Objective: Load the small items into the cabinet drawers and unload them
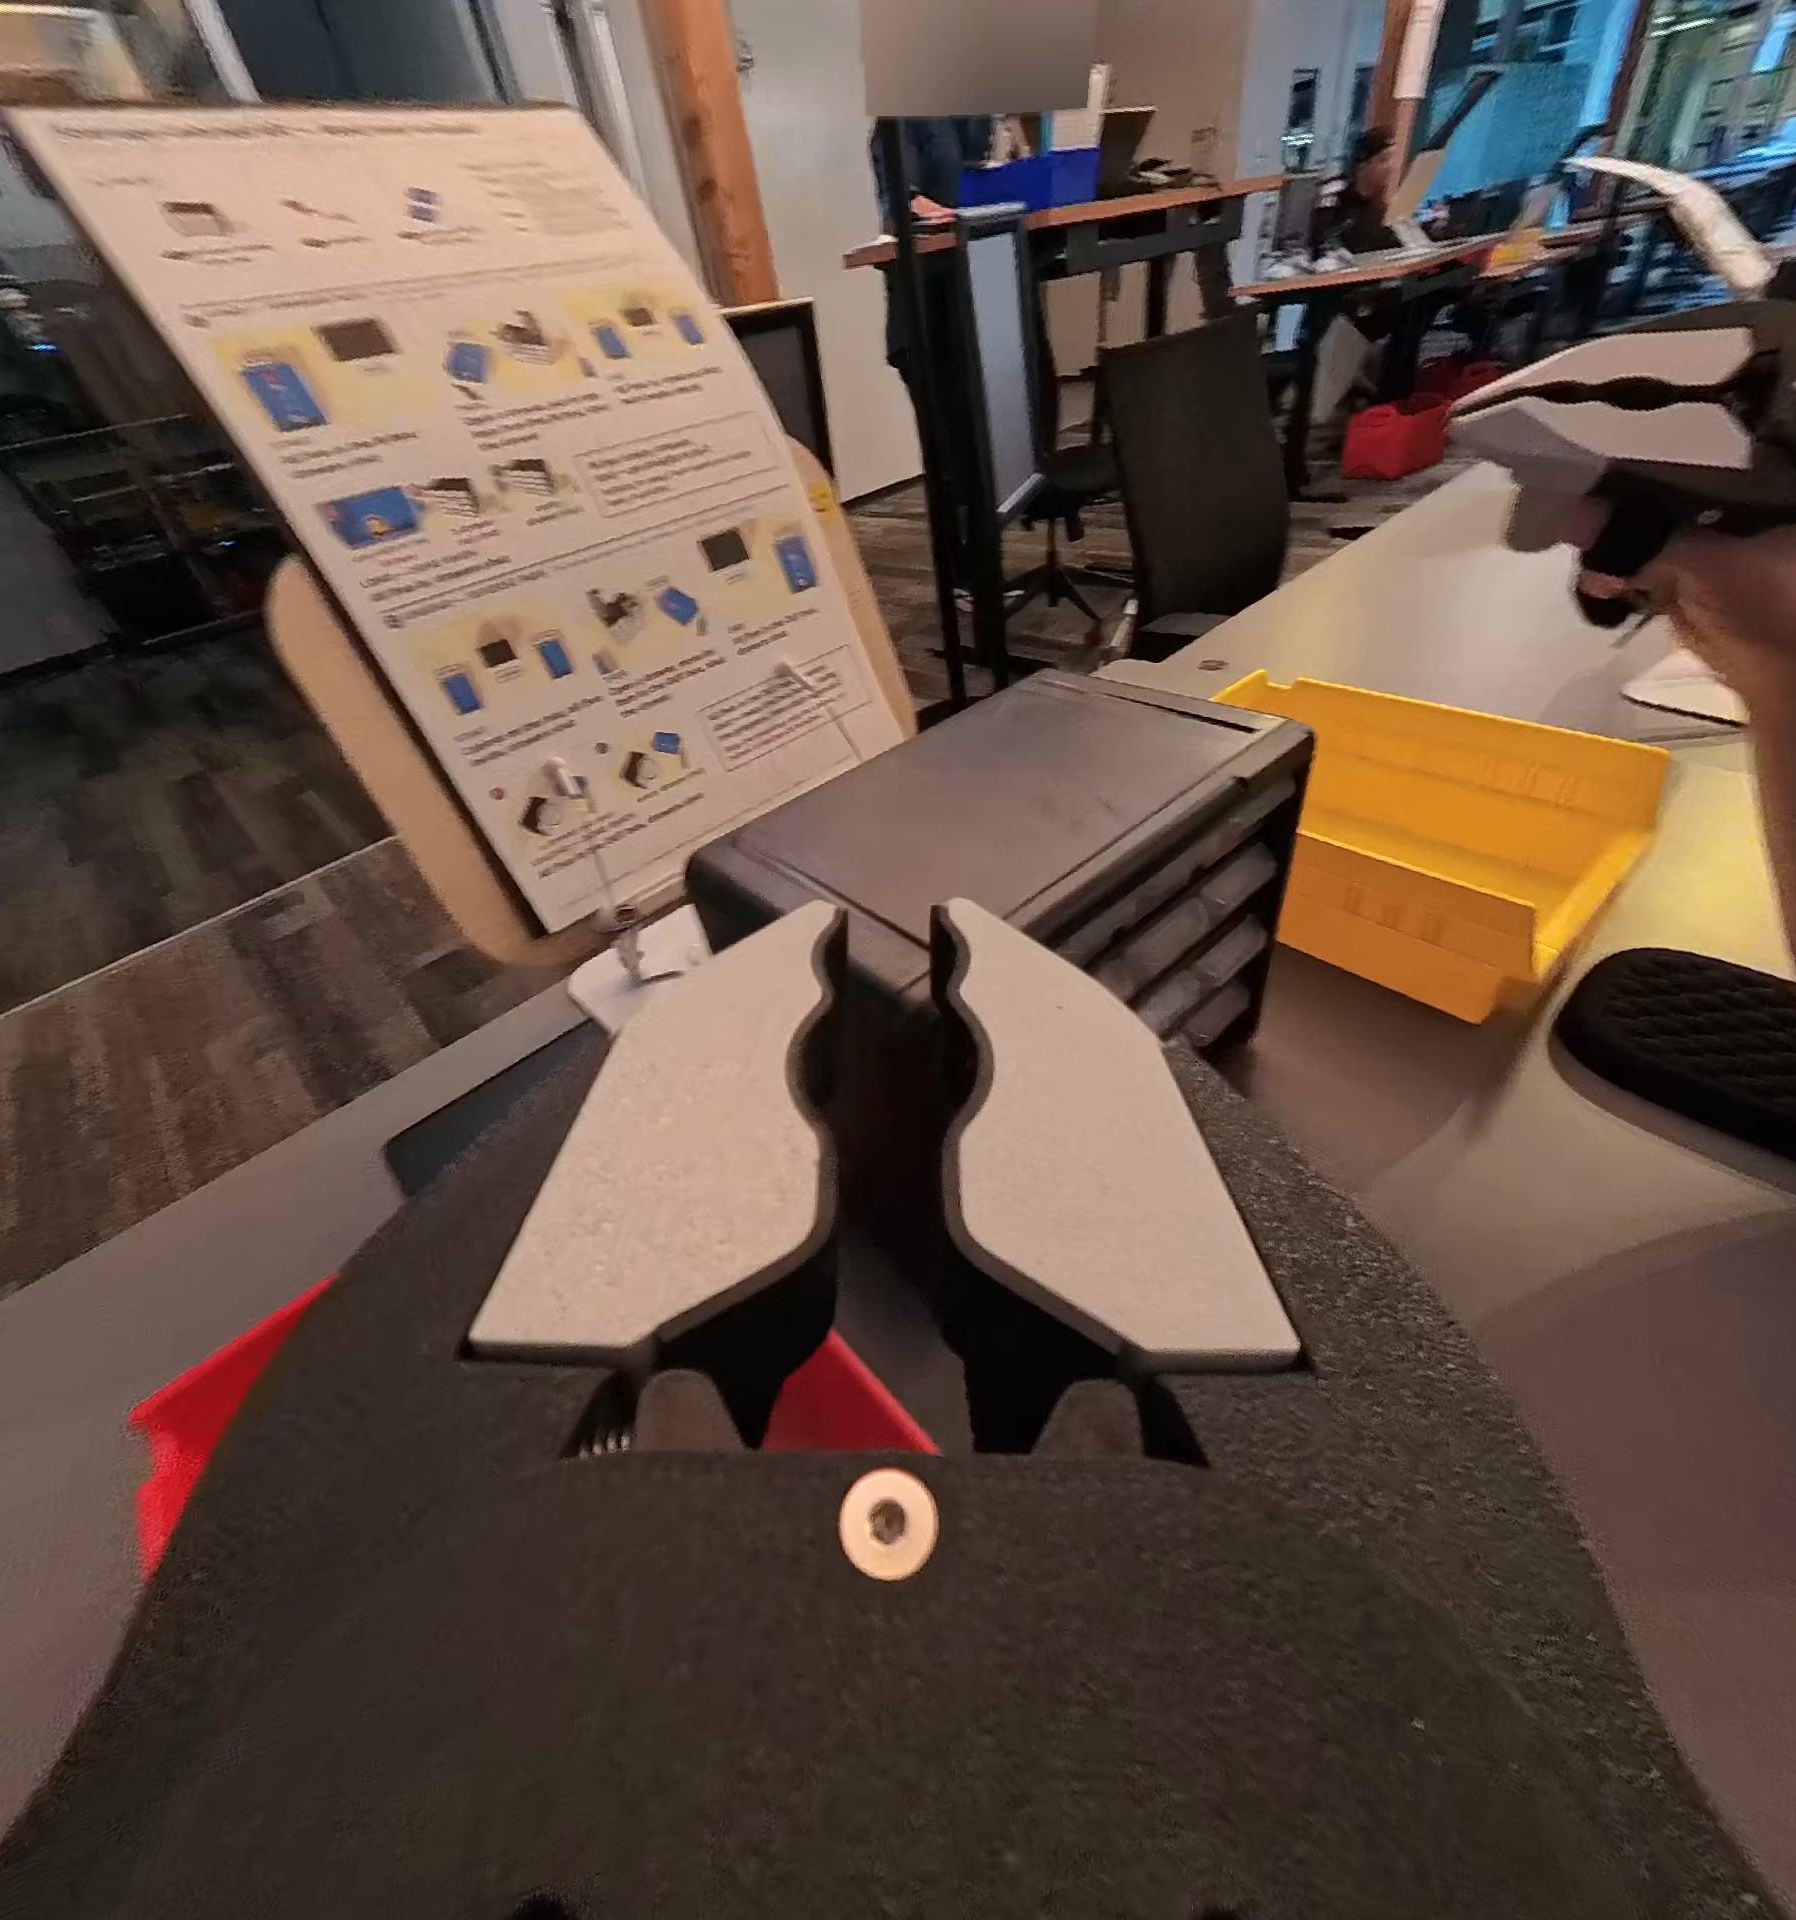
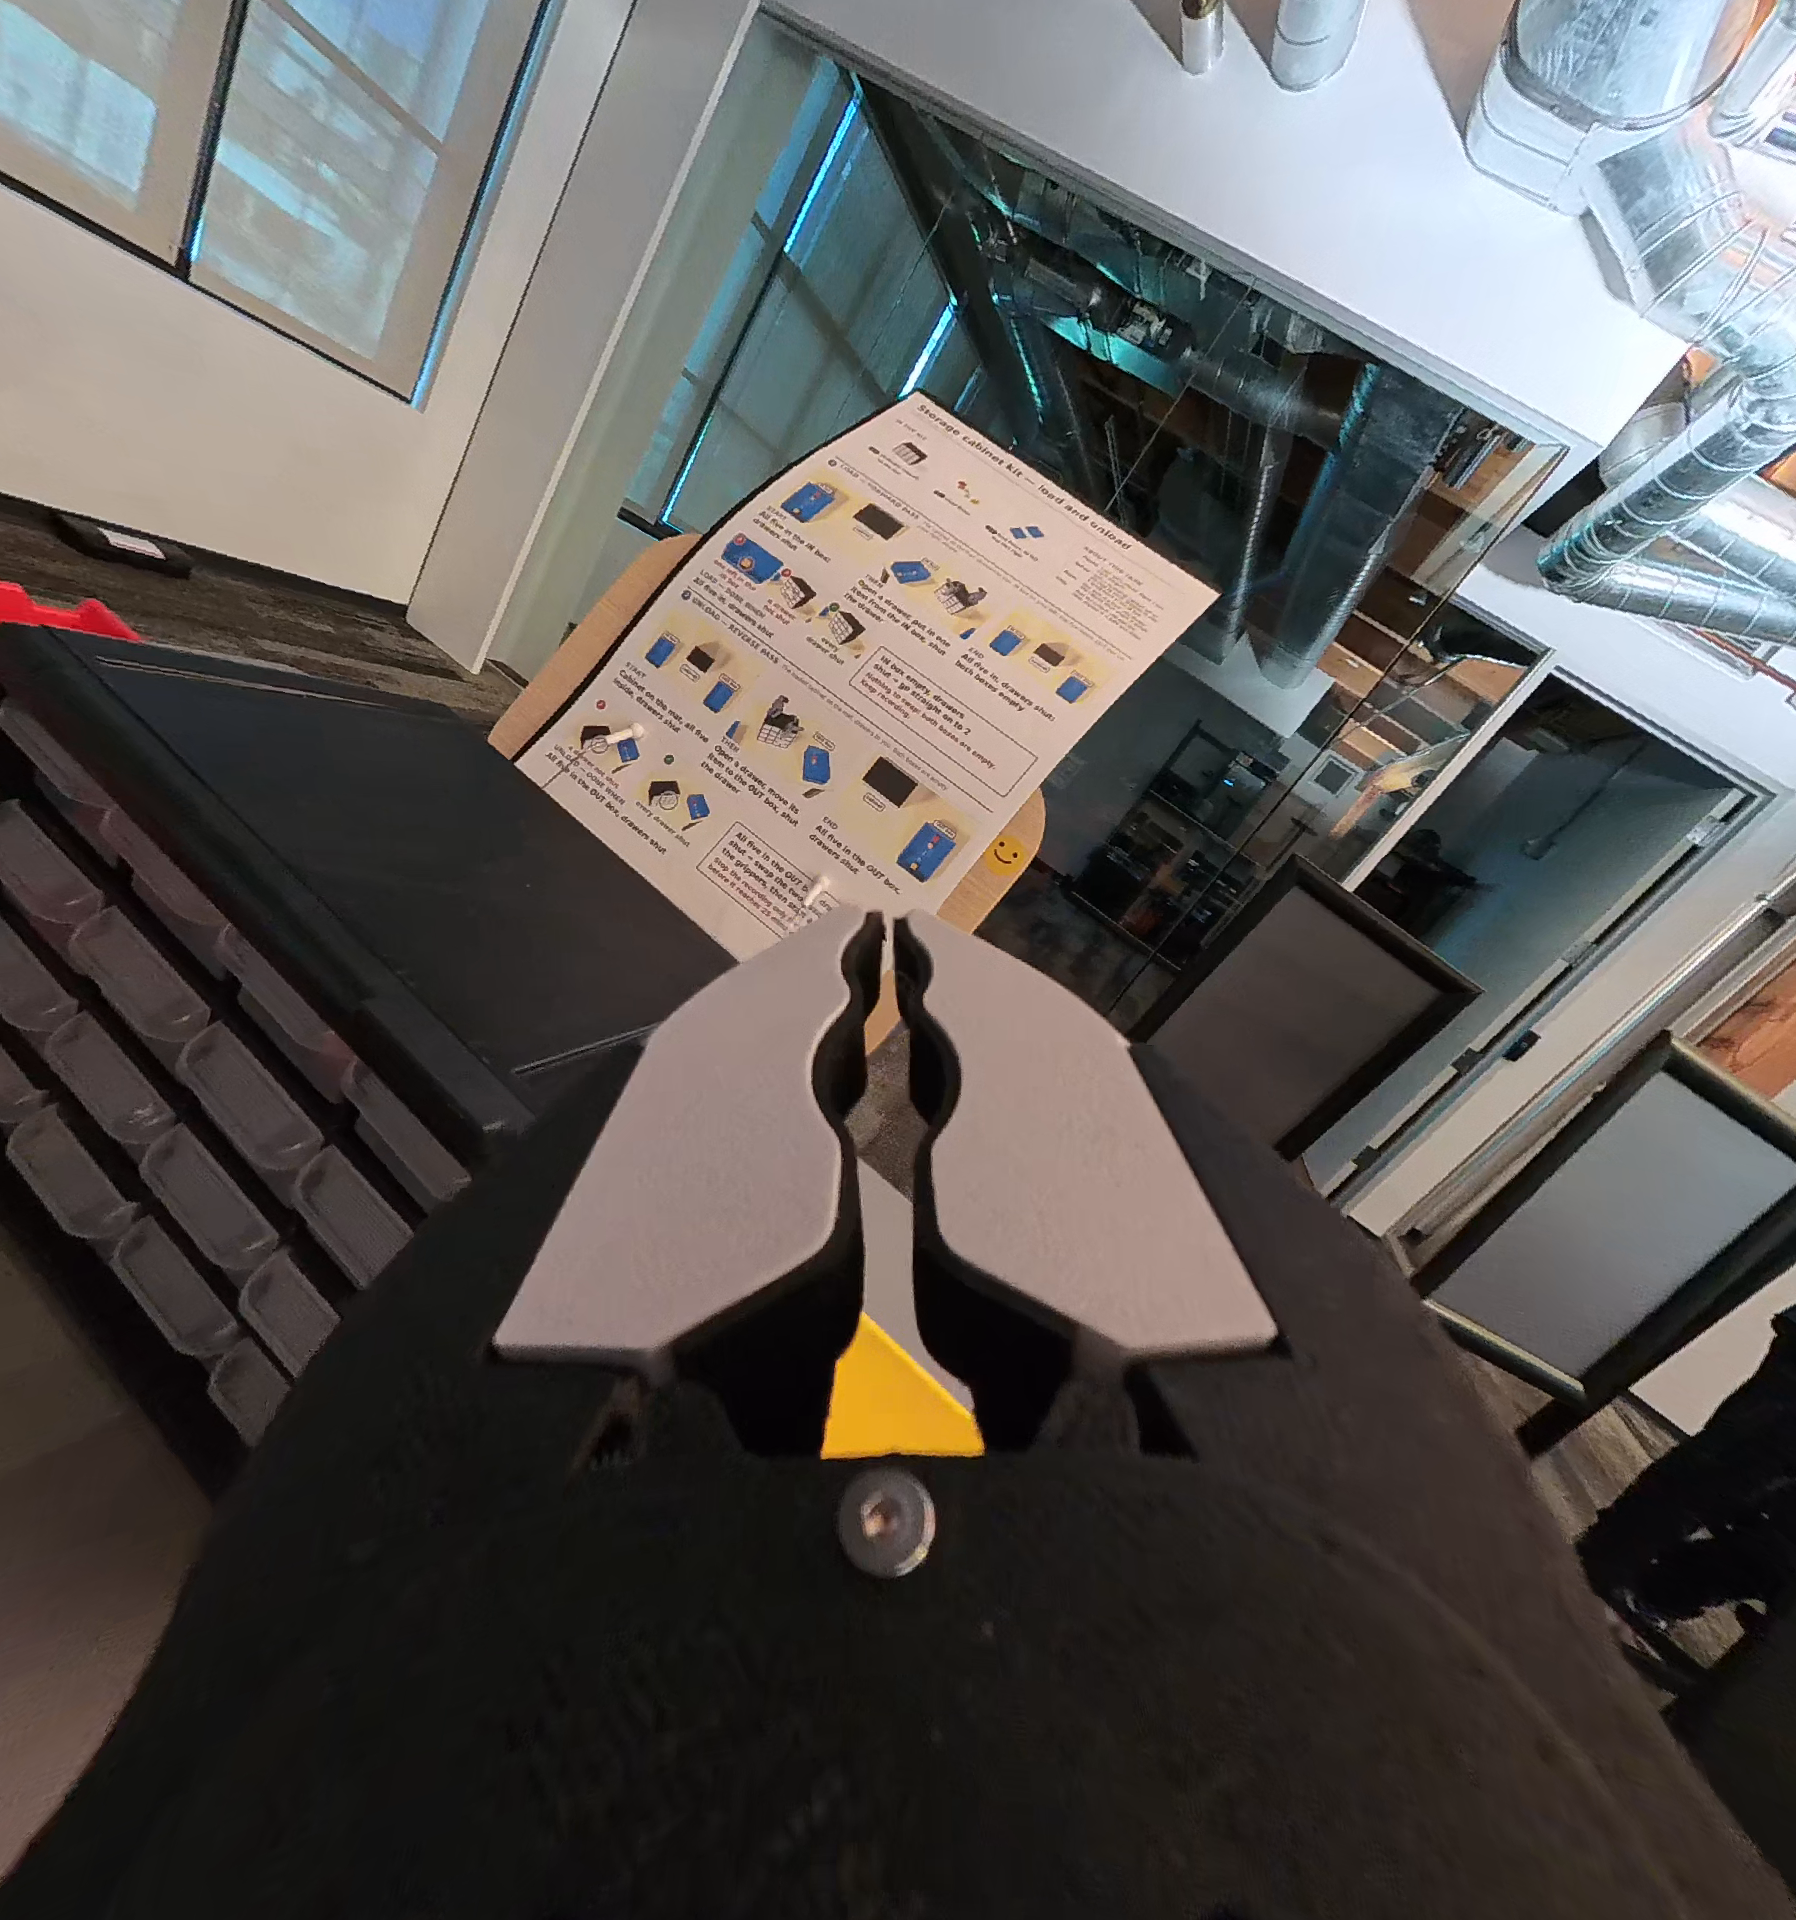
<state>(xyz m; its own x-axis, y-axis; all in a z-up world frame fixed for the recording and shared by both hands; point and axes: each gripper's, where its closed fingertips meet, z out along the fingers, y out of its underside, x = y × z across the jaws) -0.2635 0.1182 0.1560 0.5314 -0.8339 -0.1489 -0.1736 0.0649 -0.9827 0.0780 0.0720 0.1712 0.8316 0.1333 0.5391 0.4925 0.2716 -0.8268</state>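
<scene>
The black drawer cabinet (image 1: 1029,810) stands on the grey table with its top towards me; its small grey drawers (image 1: 1174,935) all look shut. My left gripper (image 1: 886,925) is open and empty, raised just short of the cabinet's near corner. My right gripper (image 1: 1476,400) is held high to the right above the table, shut and empty. In the right wrist view the right gripper (image 2: 889,928) is tilted upward with its tips together, and the cabinet (image 2: 333,831) and its drawers (image 2: 146,1039) lie to its lower left. No small items show.
A yellow bin (image 1: 1445,821) sits right of the cabinet and a red bin (image 1: 208,1403) lies under my left gripper. An instruction board (image 1: 458,468) leans behind the cabinet. A black mesh pad (image 1: 1725,1049) lies at the right. A hand (image 1: 1767,644) holds the right gripper. There is about 35 centimeters between the tips of the two grippers.
</scene>
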